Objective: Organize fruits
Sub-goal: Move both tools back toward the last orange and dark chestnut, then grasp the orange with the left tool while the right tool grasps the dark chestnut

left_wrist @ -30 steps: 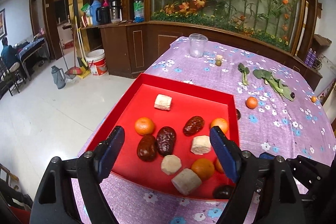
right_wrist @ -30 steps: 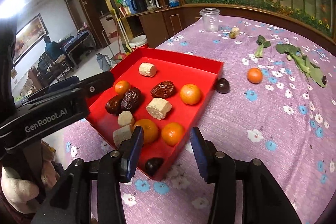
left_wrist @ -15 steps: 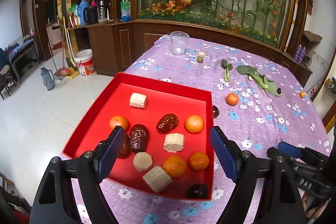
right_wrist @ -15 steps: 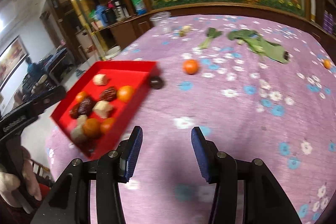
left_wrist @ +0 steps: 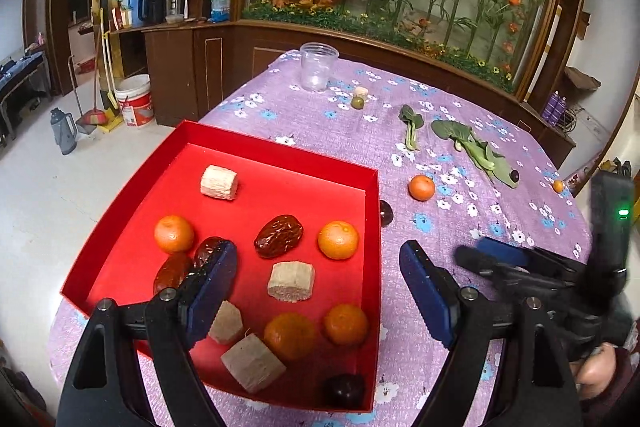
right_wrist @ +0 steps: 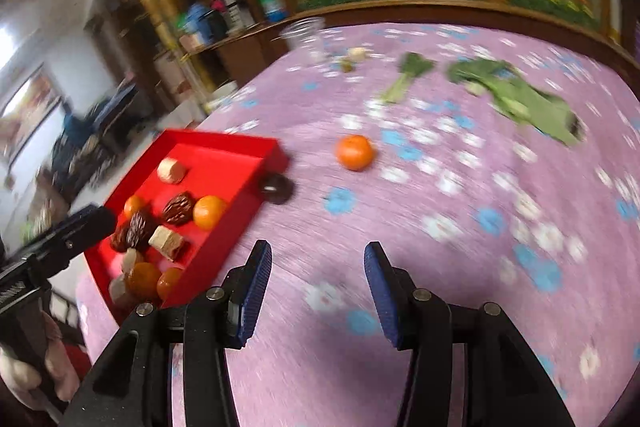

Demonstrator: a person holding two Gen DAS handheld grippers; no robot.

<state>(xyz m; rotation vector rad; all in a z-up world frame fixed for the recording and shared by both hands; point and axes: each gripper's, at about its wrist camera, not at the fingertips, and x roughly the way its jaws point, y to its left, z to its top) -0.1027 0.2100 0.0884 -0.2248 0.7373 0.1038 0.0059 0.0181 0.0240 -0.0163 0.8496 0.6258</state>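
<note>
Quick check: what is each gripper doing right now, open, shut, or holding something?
Left gripper: open, holding nothing, over the red tray.
Right gripper: open, holding nothing, above the purple tablecloth.

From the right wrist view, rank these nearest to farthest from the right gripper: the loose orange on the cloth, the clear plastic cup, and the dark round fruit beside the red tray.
From the right gripper:
1. Dark round fruit, just outside the red tray's right wall, ahead and slightly left.
2. Loose orange on the purple floral cloth, farther out, almost straight ahead.
3. Clear plastic cup, at the table's far edge.
</note>
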